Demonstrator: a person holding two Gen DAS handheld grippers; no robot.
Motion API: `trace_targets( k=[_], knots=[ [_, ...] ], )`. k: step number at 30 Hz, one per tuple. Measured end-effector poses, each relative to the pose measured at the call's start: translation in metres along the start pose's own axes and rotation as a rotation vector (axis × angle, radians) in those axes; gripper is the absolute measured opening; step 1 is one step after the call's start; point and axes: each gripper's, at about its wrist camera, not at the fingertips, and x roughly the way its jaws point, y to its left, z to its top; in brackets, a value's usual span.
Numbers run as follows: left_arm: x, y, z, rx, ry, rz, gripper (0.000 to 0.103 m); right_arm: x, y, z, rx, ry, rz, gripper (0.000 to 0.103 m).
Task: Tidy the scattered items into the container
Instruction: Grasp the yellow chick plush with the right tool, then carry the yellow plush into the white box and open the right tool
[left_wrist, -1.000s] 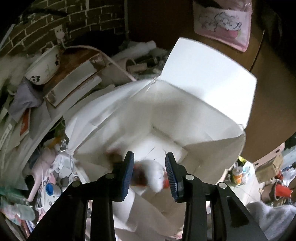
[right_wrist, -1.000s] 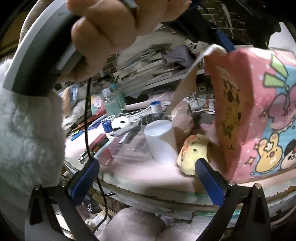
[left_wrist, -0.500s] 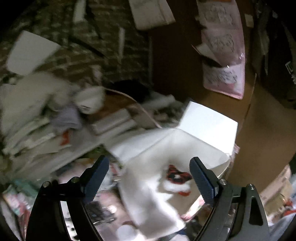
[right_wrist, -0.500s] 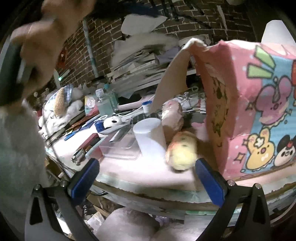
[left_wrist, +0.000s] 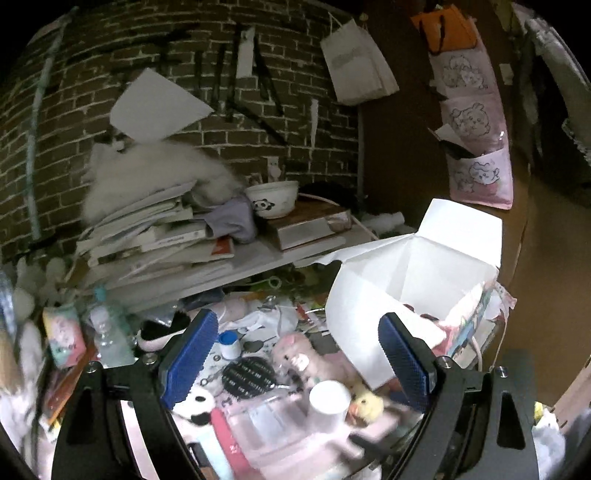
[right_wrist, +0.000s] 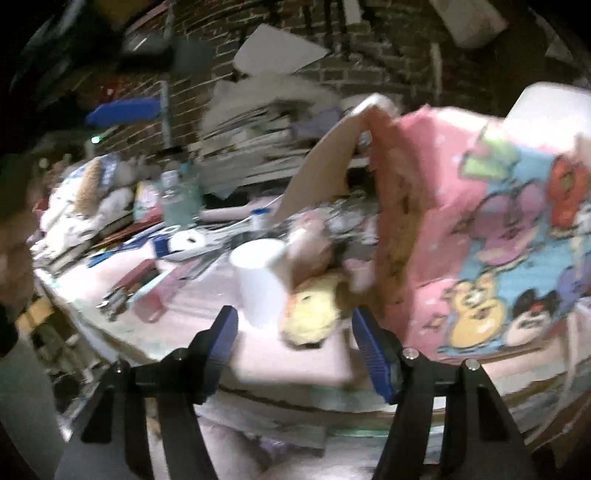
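The container is a pink cartoon-print box (left_wrist: 424, 273) (right_wrist: 480, 240) with a white inside and raised flaps, standing at the right of the cluttered table. A red and dark item shows low inside it. My left gripper (left_wrist: 295, 358) is open wide and empty, held back above the table to the left of the box. A yellow duck plush (left_wrist: 365, 404) (right_wrist: 310, 314) lies by the box's near corner, beside a white cup (left_wrist: 328, 402) (right_wrist: 258, 277). My right gripper (right_wrist: 297, 347) is open, and its fingertips flank the yellow plush with gaps on both sides.
A pink plush (left_wrist: 299, 354), a black round brush (left_wrist: 251, 373), a clear plastic tray (left_wrist: 266, 417), bottles (left_wrist: 110, 332) and small clutter cover the pink table top. Stacked books and a panda bowl (left_wrist: 273, 197) sit on a shelf behind. The table's front edge (right_wrist: 295, 398) is close.
My left gripper opened, left the white and red plush in the box and drew back up and left. My right gripper moved in on the yellow plush and its jaws narrowed.
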Motion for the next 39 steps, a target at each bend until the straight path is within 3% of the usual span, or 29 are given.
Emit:
trace_targets(
  k=[3, 5, 8, 11, 22, 39],
  knots=[
    [-0.006, 0.005, -0.007, -0.007, -0.027, -0.015, 0.087, 0.003, 0.009, 0.002, -0.057, 0.003, -0.051, 0.056],
    [-0.01, 0.008, -0.01, -0.019, -0.044, -0.02, 0.087, 0.009, 0.012, 0.002, -0.067, 0.02, -0.066, 0.04],
    [-0.016, 0.015, -0.013, -0.037, -0.071, -0.031, 0.087, 0.017, 0.014, 0.003, -0.065, 0.034, -0.103, 0.039],
    [-0.022, 0.023, -0.017, -0.053, -0.093, -0.036, 0.09, 0.019, 0.01, 0.004, -0.056, 0.03, -0.136, 0.027],
    [-0.011, 0.038, -0.035, -0.105, -0.045, -0.005, 0.09, 0.035, 0.009, 0.003, -0.05, 0.07, -0.129, 0.029],
    [-0.004, 0.053, -0.05, -0.181, 0.016, 0.027, 0.09, 0.015, 0.014, 0.005, -0.072, -0.01, -0.128, 0.021]
  ],
)
